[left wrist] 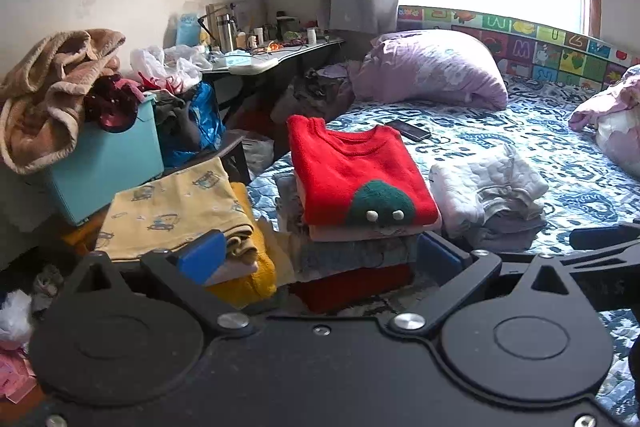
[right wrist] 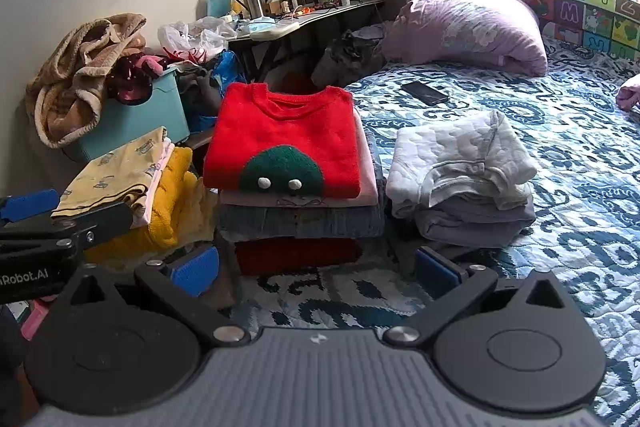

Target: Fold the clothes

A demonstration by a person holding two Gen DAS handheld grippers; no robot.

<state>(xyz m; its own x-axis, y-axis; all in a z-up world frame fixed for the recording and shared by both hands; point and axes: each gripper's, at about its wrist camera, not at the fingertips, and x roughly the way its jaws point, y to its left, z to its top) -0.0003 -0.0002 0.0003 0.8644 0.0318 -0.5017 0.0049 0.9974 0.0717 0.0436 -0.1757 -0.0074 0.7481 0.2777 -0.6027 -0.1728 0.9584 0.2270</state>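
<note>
A folded red sweater [left wrist: 352, 167] [right wrist: 284, 143] with a green patch tops a stack of folded clothes at the near edge of the bed. To its left lies a folded yellow stack [left wrist: 176, 211] [right wrist: 120, 179]; to its right, a folded white and grey stack [left wrist: 488, 199] [right wrist: 460, 179]. My left gripper [left wrist: 320, 259] is open just short of the red stack, nothing between its blue pads. My right gripper [right wrist: 316, 271] is open over the quilt in front of the same stack, holding nothing. The left gripper's arm [right wrist: 44, 239] shows at the left of the right wrist view.
The bed's blue patterned quilt [right wrist: 560, 147] carries a dark phone [right wrist: 425, 93] and a purple pillow [right wrist: 468, 27]. A teal bin [left wrist: 108, 163] heaped with a brown blanket [left wrist: 52, 87] stands at the left. A cluttered table [left wrist: 256, 59] is behind it, under a bright window.
</note>
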